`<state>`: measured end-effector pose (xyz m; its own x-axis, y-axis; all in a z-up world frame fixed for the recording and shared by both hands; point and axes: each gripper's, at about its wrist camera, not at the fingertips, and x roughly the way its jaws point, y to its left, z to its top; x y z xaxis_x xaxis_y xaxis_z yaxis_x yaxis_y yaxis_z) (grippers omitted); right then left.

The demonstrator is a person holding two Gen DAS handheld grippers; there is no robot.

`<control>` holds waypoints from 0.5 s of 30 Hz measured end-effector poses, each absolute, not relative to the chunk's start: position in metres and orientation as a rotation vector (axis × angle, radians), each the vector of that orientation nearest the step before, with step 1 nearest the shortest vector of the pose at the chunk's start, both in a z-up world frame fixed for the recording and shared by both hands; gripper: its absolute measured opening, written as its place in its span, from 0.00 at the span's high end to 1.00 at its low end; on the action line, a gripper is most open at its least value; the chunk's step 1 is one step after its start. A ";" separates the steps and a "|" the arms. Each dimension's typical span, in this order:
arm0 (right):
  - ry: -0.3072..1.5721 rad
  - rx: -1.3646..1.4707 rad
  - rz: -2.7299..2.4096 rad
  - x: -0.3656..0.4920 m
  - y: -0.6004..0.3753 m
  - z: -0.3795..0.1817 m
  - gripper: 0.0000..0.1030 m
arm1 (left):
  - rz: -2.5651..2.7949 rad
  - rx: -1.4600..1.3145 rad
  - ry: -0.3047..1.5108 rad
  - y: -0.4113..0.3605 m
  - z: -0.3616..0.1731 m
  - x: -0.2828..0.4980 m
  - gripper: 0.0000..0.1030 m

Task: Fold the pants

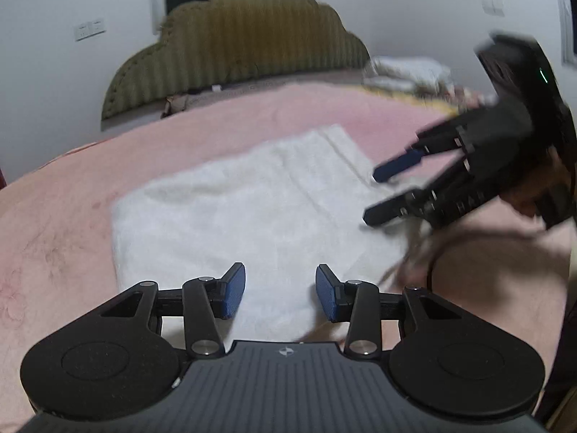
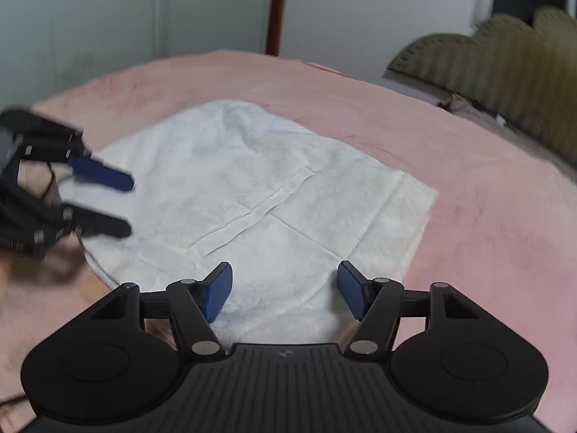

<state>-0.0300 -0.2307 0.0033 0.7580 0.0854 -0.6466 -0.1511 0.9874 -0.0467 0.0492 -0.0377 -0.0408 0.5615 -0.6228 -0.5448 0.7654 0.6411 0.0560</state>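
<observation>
Two views share one pink bed (image 1: 90,187), yet each shows something the other lacks. Only the left wrist view catches a heap of pale bedding (image 1: 407,72) at the bed's far right corner, and the whole olive headboard (image 1: 234,39); the right wrist view shows just an end of that headboard, plus a brown door frame (image 2: 276,7) past the far edge.

White fleecy pants (image 2: 252,195) lie folded into a thick, roughly square pad near the middle of the bed, close to the near edge — a stitched seam runs slantwise across the top layer, and the stacked edges show at the pad's right side in the right wrist view.

Left gripper (image 1: 280,294) hangs over the pad's near edge, jaws about half apart, nothing between the blue pads (image 1: 234,292). Right gripper (image 2: 285,290) hovers over the pad's near part with jaws spread wider — also empty. Each is blurred in the other's view.
</observation>
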 end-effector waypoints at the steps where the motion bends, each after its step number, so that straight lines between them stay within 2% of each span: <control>1: 0.675 -0.104 0.122 -0.033 -0.229 0.008 0.38 | -0.815 0.272 0.510 -0.037 -0.037 0.055 0.49; 3: 0.638 -0.081 0.133 -0.033 -0.227 0.015 0.38 | -0.759 0.245 0.511 -0.042 -0.037 0.063 0.45; 6: 0.649 -0.070 0.170 -0.024 -0.222 0.013 0.38 | -0.770 0.286 0.580 -0.053 -0.043 0.069 0.45; 9: 0.669 -0.124 0.154 -0.013 -0.221 0.010 0.38 | -0.800 0.322 0.523 -0.051 -0.040 0.046 0.44; 11: 0.641 -0.063 0.160 -0.002 -0.232 0.018 0.38 | -0.766 0.308 0.489 -0.049 -0.030 0.049 0.43; 15: 0.647 0.002 0.167 0.036 -0.251 0.020 0.38 | -0.758 0.265 0.541 -0.052 -0.025 0.068 0.39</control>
<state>0.0357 -0.2515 0.0198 0.7850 0.1555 -0.5996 -0.1542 0.9866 0.0540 0.0676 -0.0522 -0.0249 0.5994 -0.5784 -0.5534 0.7109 0.7024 0.0358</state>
